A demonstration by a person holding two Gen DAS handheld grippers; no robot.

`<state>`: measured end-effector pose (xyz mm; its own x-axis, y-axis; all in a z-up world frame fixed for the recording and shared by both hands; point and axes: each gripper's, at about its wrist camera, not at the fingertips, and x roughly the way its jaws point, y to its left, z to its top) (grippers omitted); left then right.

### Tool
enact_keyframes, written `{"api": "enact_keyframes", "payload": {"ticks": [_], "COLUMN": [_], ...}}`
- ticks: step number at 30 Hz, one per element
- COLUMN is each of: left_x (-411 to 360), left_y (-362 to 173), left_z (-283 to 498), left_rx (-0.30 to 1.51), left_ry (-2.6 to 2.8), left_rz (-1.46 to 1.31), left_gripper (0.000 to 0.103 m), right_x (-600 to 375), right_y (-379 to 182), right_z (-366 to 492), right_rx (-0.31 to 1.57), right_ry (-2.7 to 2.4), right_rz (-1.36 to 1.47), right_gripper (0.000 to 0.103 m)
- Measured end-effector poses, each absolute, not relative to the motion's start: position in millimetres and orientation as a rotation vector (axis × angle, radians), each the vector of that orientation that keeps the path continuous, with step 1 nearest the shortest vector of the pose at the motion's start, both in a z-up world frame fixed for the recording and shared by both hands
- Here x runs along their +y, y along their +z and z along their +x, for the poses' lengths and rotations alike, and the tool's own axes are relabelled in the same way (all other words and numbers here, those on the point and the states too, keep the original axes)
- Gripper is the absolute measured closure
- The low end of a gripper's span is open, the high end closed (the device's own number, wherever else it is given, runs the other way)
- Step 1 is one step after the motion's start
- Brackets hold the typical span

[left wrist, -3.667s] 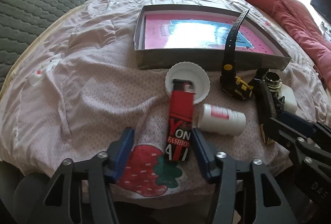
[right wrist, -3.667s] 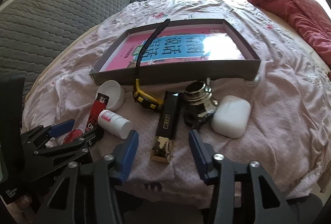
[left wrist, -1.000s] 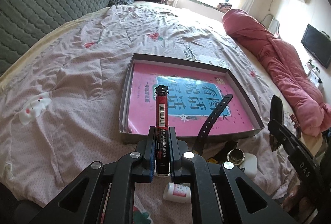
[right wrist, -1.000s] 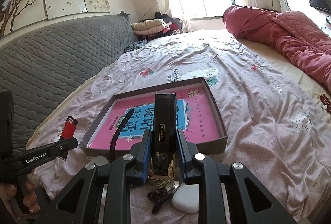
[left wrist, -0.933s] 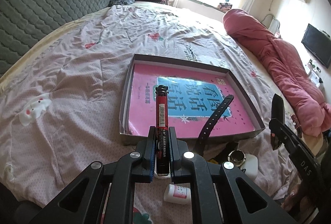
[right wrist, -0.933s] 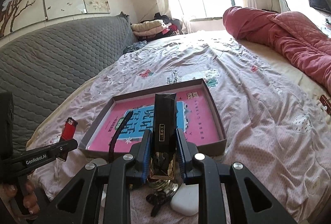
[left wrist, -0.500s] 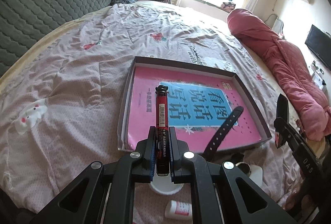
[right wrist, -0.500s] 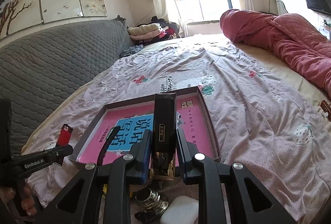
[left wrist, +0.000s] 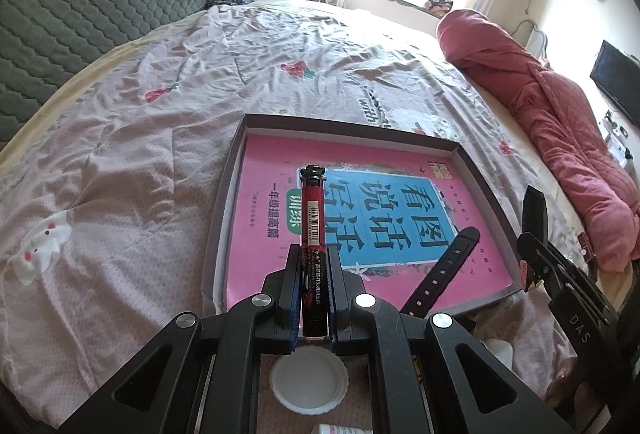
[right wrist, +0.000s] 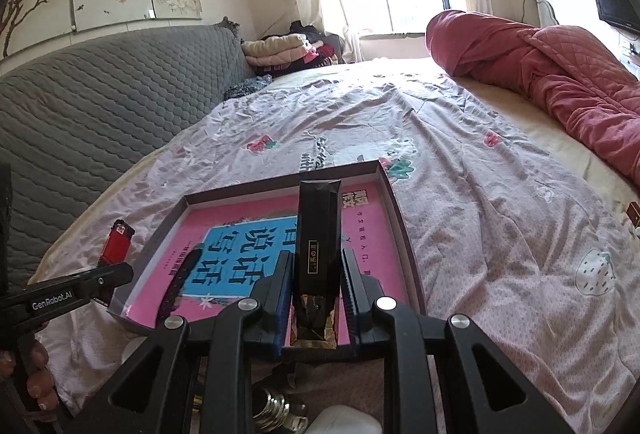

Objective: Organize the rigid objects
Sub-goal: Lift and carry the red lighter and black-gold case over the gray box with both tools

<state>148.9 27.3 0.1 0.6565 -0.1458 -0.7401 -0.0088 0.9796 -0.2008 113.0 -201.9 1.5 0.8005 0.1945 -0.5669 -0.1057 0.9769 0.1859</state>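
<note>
My left gripper (left wrist: 314,286) is shut on a red lighter (left wrist: 313,218) and holds it upright above the near edge of a shallow brown box (left wrist: 478,177) that has a pink book (left wrist: 264,201) in it. My right gripper (right wrist: 315,298) is shut on a tall black and gold box (right wrist: 318,230), held above the same brown box (right wrist: 394,201). The lighter also shows at the left in the right wrist view (right wrist: 116,246). A black watch strap (left wrist: 448,274) leans over the box's near wall.
A white lid (left wrist: 309,384) and a small white bottle (left wrist: 340,429) lie on the pink bedsheet below my left gripper. A metal item (right wrist: 272,410) and a white case (right wrist: 344,422) lie below my right gripper. A red quilt (left wrist: 560,113) lies at the right.
Both grippers took hold of their objects from the sheet, lifted them, and have moved forward over the brown box. The loose items have dropped lower in view.
</note>
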Motion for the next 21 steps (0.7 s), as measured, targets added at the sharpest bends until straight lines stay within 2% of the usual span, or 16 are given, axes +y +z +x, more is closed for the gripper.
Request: {"api": "enact_keyframes", "payload": {"ticks": [21], "left_x": [19.4], "left_y": [-37.2], "left_z": [176.5], "left_rx": [0.957], "left_ry": [-0.074], "left_rz": [-0.162], "left_gripper": [0.093], "right_x": [-205.8], "right_y": [-31.9], "right_z": [142.9], "right_rx": [0.758], "right_ry": [0.140], "right_rz": [0.077], "right_gripper": [0.080]}}
